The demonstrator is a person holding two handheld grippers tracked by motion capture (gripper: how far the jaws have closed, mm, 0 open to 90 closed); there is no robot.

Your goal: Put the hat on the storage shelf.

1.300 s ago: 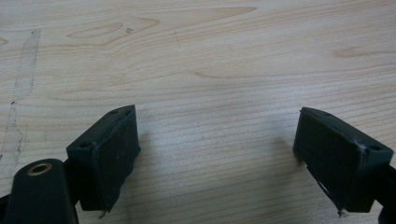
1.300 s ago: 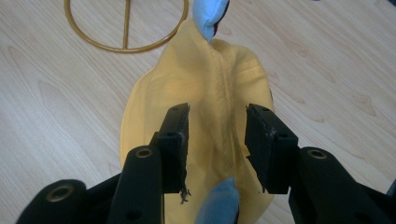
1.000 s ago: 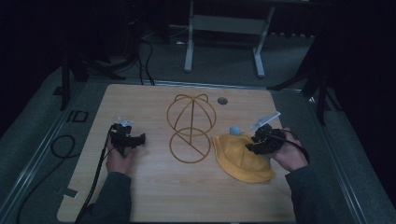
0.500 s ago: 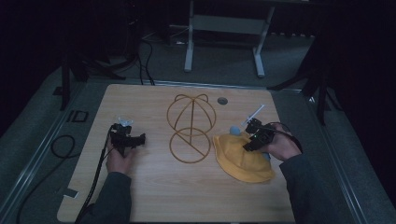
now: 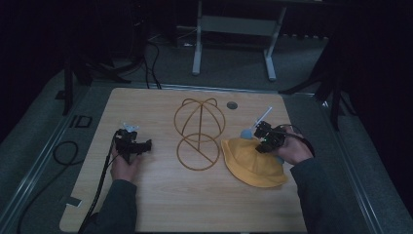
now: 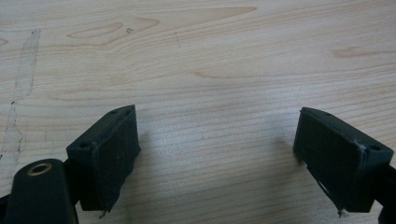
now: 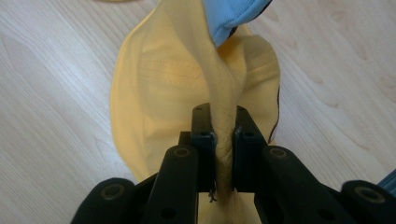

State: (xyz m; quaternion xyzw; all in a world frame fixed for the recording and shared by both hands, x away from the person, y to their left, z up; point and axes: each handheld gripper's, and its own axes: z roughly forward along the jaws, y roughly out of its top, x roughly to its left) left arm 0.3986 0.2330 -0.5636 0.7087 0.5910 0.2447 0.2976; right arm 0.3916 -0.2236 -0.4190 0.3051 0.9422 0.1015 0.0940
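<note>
A yellow hat (image 5: 253, 163) lies on the wooden table (image 5: 160, 204) at the right, with a light blue part (image 5: 246, 133) at its far edge. My right gripper (image 5: 267, 139) is shut on a pinched fold of the hat's yellow cloth (image 7: 223, 116), and the light blue part (image 7: 236, 16) shows beyond it. A gold wire hat frame (image 5: 198, 131) stands at the table's middle, just left of the hat. My left gripper (image 5: 139, 145) rests low at the left, open, with bare wood between its jaws (image 6: 219, 149).
A small dark round disc (image 5: 232, 105) sits in the tabletop behind the frame. A black cable (image 5: 100, 185) trails from the left gripper off the front left. A metal stand (image 5: 234, 29) and dark floor lie beyond the table.
My right gripper has moved left and toward the hat's far edge, and now holds a raised fold of the hat. The left gripper has stayed put.
</note>
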